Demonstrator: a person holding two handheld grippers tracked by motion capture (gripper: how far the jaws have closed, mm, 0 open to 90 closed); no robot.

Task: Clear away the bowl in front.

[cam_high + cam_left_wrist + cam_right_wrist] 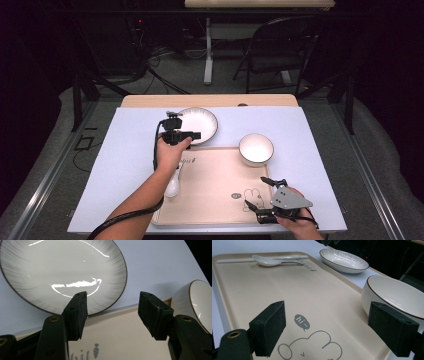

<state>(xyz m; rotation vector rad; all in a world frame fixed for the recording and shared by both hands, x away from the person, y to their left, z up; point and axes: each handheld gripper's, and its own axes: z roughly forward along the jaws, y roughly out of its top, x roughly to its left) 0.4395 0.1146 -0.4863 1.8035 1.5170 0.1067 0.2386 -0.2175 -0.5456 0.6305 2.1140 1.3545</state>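
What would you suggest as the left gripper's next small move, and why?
Probably ease forward to bring the open left gripper over the near rim of the plate, then close. Its jaws are empty and aimed at that rim, just short of it.

Dark lab: cables (165,75), folding chair (272,47).

Middle of beige rectangular plastic tray (215,192) bare, free passage. White ceramic spoon (172,186) lies at tray's left edge, under left forearm. White dark-rimmed bowl (256,149) blocks tray's far right corner. Shallow white ribbed plate (202,122) sits just beyond tray's far edge. Pale blue tabletop (125,150) bare left and right of tray.
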